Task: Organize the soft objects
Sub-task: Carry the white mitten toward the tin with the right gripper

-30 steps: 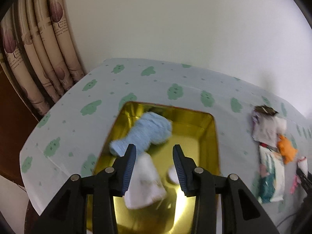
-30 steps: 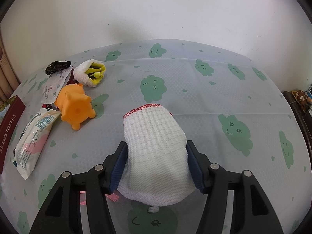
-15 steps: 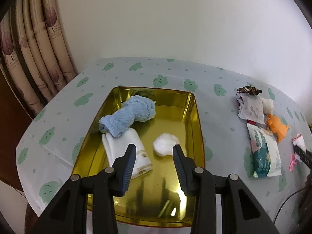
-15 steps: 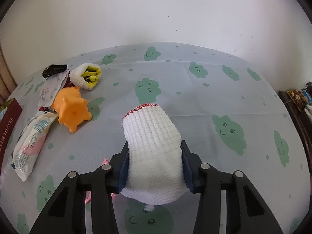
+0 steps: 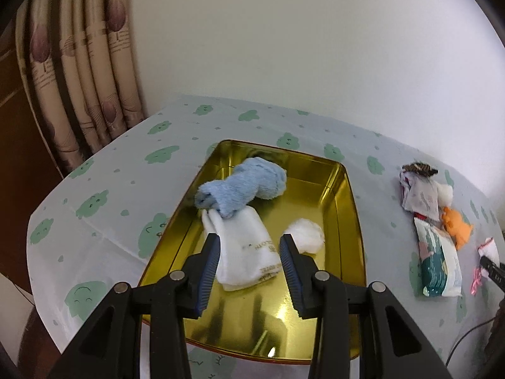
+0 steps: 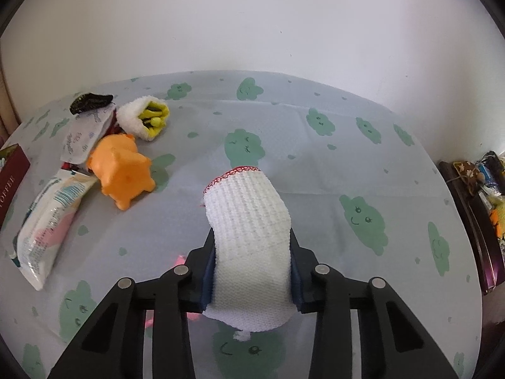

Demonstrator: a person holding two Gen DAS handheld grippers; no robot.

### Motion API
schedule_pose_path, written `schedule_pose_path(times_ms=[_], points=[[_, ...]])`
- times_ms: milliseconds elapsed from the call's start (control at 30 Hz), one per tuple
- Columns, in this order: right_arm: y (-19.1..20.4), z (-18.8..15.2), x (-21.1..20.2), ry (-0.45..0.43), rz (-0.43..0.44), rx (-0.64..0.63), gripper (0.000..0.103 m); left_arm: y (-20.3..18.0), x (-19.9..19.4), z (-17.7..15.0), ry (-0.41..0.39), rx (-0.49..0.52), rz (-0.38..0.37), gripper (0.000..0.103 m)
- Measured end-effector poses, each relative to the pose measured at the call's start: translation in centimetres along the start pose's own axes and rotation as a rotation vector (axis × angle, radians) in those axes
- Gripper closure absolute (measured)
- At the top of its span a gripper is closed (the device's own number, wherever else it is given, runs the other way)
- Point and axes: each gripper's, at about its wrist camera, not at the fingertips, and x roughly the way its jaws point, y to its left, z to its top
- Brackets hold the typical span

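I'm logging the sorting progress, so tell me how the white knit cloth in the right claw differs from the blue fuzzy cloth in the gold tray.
The white knit cloth is clamped in the right claw above the table; the blue fuzzy cloth lies loose in the gold tray. The white one is waffle-textured with red edging; the blue one is plush and plain. Both are rolled soft items.
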Motion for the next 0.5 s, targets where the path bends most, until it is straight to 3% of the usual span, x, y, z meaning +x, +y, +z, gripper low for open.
schedule_pose_path(times_ms=[267, 367, 500], points=[[2.7, 1.8, -2.9, -0.048, 0.043, -0.003, 0.068, 1.4, -0.5, 0.1, -0.041, -0.028, 0.002, 0.062], [4.8, 2.8, -4.1, -0.07, 0.086, -0.022, 0.068, 1.6, -0.5, 0.1, -0.033, -0.039, -0.023, 0.059], [8.7, 4.2, -5.3, -0.081, 0.169, -0.067, 0.068, 1.7, -0.9, -0.1, -0.062, -0.034, 0.002, 0.053]])
